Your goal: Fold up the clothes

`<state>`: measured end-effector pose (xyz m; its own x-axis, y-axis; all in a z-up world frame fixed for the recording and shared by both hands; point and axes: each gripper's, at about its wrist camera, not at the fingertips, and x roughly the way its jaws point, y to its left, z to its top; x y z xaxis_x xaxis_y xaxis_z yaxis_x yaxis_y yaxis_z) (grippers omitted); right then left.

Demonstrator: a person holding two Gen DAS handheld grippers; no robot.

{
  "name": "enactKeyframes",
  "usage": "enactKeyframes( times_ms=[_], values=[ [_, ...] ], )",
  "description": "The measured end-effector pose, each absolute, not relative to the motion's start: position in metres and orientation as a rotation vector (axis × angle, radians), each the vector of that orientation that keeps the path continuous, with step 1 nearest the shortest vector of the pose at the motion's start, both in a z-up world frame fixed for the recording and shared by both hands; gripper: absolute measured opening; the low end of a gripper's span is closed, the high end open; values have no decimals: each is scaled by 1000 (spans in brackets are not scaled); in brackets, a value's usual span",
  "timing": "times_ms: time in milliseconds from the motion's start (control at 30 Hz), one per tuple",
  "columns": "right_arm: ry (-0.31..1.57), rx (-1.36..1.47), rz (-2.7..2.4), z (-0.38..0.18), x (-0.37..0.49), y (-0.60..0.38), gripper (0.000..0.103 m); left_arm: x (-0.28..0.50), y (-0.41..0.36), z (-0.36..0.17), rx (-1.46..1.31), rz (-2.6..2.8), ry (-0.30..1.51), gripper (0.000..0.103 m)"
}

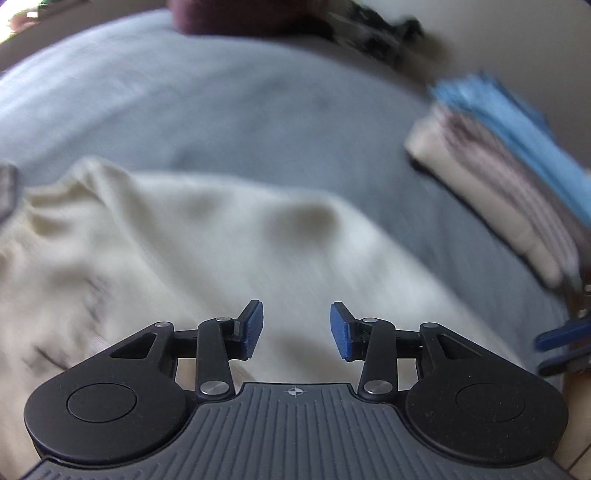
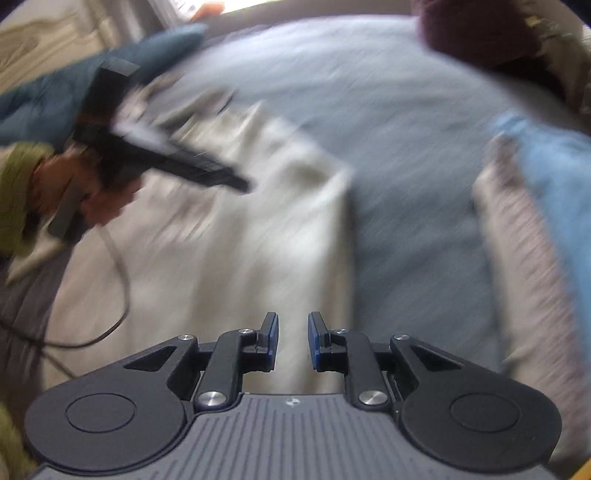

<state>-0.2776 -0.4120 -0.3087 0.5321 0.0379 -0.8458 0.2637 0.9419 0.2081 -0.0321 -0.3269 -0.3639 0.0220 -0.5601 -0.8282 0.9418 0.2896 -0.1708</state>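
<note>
A cream garment (image 1: 177,236) lies rumpled on the grey-blue bed sheet (image 1: 229,110). My left gripper (image 1: 296,330) hovers over its near part, open, with nothing between the blue pads. In the right wrist view the same cream garment (image 2: 236,236) spreads below my right gripper (image 2: 293,341), which is open with a narrow gap and holds nothing. The left gripper (image 2: 243,186) shows there as a blurred black tool held by a hand (image 2: 99,192) over the garment's left side. Both views are motion-blurred.
A stack of folded clothes (image 1: 509,173), blue on top with cream and striped pieces beneath, sits at the right; the same stack (image 2: 543,206) shows in the right wrist view. A dark maroon item (image 2: 476,33) lies at the far edge. A cable (image 2: 110,288) trails at left.
</note>
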Motion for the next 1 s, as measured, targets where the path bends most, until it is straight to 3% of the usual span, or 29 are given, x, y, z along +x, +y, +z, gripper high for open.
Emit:
enactKeyframes(
  times_ms=[167, 467, 700, 800, 1000],
  values=[
    [1156, 70, -160, -365, -296, -370, 16, -48, -325, -382, 551, -1243, 867, 42],
    [1121, 436, -306, -329, -343, -382, 19, -51, -325, -381, 543, -1239, 851, 43],
    [1210, 532, -230, -365, -345, -376, 19, -55, -322, -382, 547, -1224, 828, 44],
    [1198, 516, -196, -364, -346, -374, 6, -57, -323, -382, 551, -1211, 826, 44],
    [1203, 400, -199, -361, -349, -369, 4, -61, -323, -381, 555, -1180, 811, 45]
  ],
)
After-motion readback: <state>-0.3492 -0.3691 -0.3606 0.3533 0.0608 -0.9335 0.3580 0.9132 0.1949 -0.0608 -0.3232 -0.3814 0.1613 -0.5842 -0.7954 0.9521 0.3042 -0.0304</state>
